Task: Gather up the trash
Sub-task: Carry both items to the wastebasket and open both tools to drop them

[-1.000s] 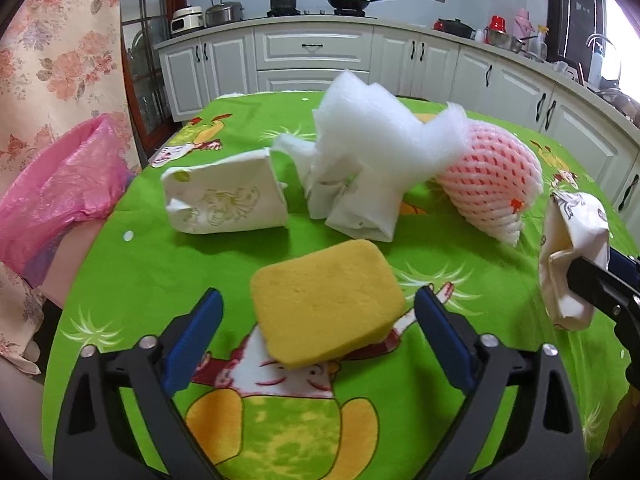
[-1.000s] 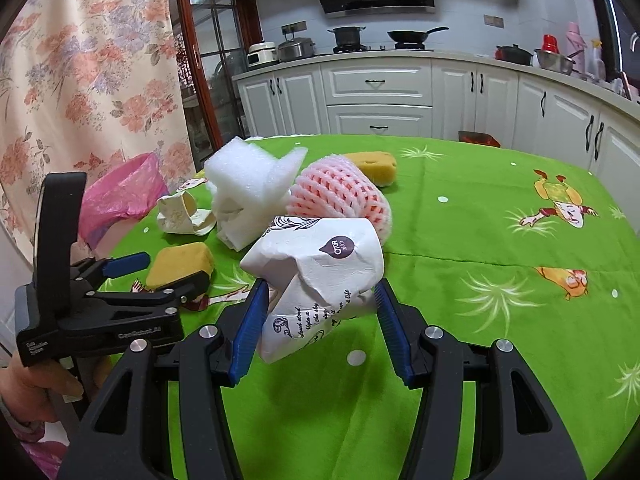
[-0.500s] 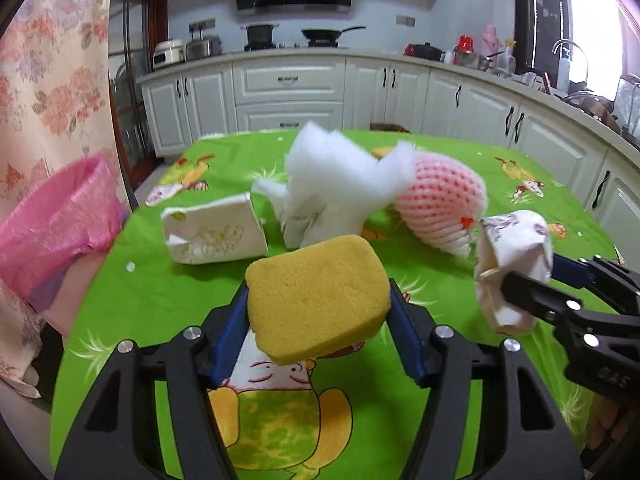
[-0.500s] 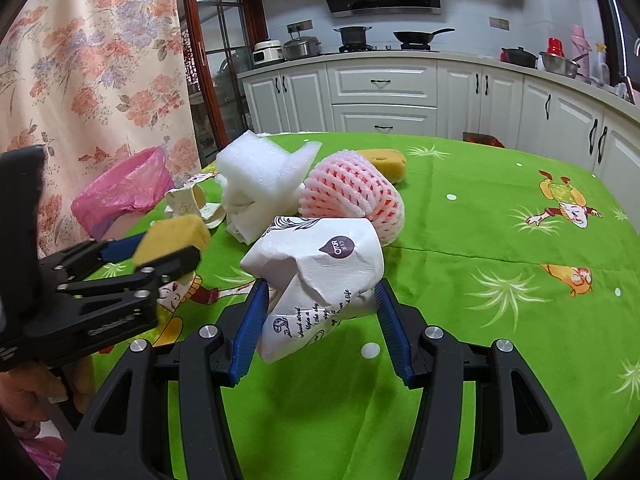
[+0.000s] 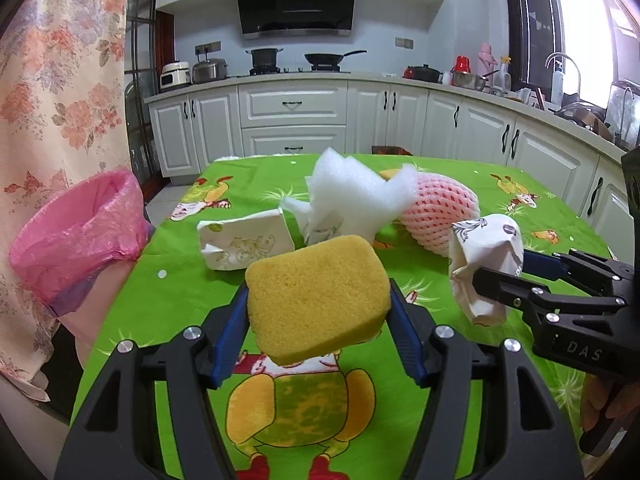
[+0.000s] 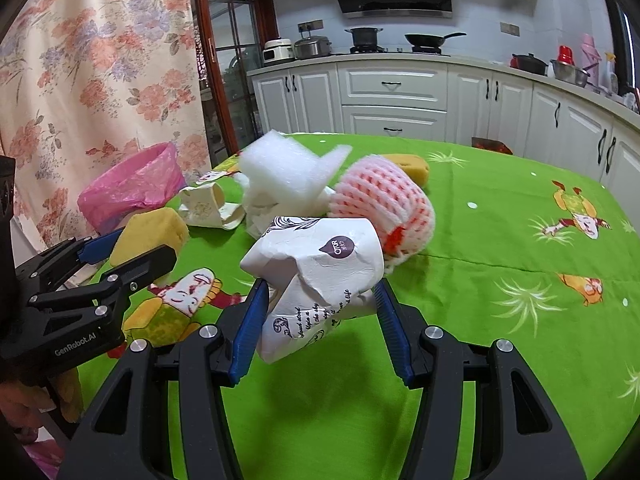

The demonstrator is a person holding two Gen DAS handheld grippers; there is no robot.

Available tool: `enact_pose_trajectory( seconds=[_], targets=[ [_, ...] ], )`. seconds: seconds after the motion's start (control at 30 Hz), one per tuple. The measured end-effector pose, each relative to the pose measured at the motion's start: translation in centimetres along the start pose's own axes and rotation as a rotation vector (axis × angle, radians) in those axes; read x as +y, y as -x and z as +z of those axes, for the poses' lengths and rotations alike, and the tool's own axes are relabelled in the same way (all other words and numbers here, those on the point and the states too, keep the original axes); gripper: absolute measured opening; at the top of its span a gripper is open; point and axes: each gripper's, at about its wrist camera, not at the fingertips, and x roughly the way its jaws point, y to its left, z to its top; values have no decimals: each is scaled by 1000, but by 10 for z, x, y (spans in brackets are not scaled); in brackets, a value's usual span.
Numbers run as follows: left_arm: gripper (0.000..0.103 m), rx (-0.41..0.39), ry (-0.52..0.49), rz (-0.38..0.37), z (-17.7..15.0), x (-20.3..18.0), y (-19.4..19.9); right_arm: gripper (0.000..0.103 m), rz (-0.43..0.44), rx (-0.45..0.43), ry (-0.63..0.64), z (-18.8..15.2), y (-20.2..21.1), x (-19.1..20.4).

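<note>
1. The left gripper (image 5: pixel 318 312) has its blue-padded jaws drawn in about halfway, clamped on both sides of a thick yellow rectangular sponge (image 5: pixel 318 298); the jaws have just been closing, and the sponge sits between them, held clear of the green cartoon-printed tablecloth (image 5: pixel 180 292).
2. The right gripper (image 6: pixel 320 312) stands about half closed, its blue pads pressed on a crumpled white paper cup with dark printed lettering (image 6: pixel 320 276), which is lifted above the cloth.
3. In the left wrist view the right gripper (image 5: pixel 496 268) shows at the right edge with the same crumpled cup (image 5: pixel 486 262) in its black fingers.
4. In the right wrist view the left gripper (image 6: pixel 132 248) shows at the left with the yellow sponge (image 6: pixel 150 234) pinched in it.
5. A bin lined with a pink plastic bag (image 5: pixel 76 240) stands just off the table's left edge, its mouth open.
6. On the cloth behind the held sponge lies a flattened white paper cup with a pale gold pattern (image 5: pixel 246 244).
7. Just to its right is a heap of white foam sheet and crumpled white wrapping (image 5: pixel 352 200).
8. A pink-and-white foam fruit net (image 5: pixel 440 216) touches the heap on the right.
9. A second yellow sponge (image 6: pixel 408 164) lies behind the fruit net.
</note>
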Motion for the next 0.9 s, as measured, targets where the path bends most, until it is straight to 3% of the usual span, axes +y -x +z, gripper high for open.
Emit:
enact_pose_trajectory(
  seconds=[0.47,0.9],
  targets=[
    [63,-35,69,54,-7,46,15,52,32,-2,62,17,-9,34],
    [63,-72,115,168,-8,106,39,52,150,-6,199,51,-42,105]
  ],
)
